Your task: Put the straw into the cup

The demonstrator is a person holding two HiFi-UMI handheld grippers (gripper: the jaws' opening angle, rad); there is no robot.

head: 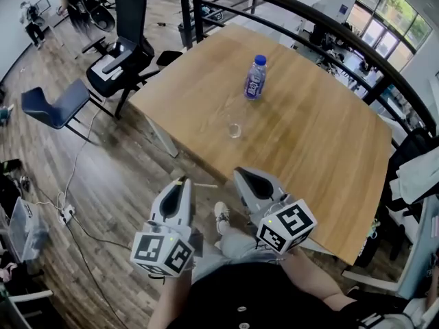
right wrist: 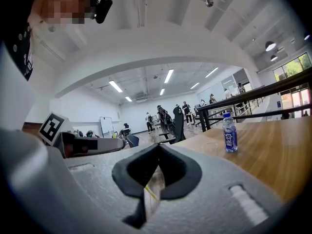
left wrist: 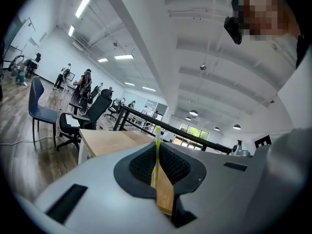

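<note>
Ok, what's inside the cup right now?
Nothing visible: the clear cup looks empty from the head view, though it is too small to rule out liquid. The straw is clamped in the left gripper.

An open-plan office: swivel chairs [head: 123, 46], wooden table [head: 309, 129], whiteboard [right wrist: 106, 126], ceiling strip lights [right wrist: 115, 86].

The room is lit brightly by ceiling strips [left wrist: 83, 6] and windows [head: 392, 14] at two o'clock. Edges are bent by fisheye distortion; gripper-view corners are blackened, near surfaces blurred.
</note>
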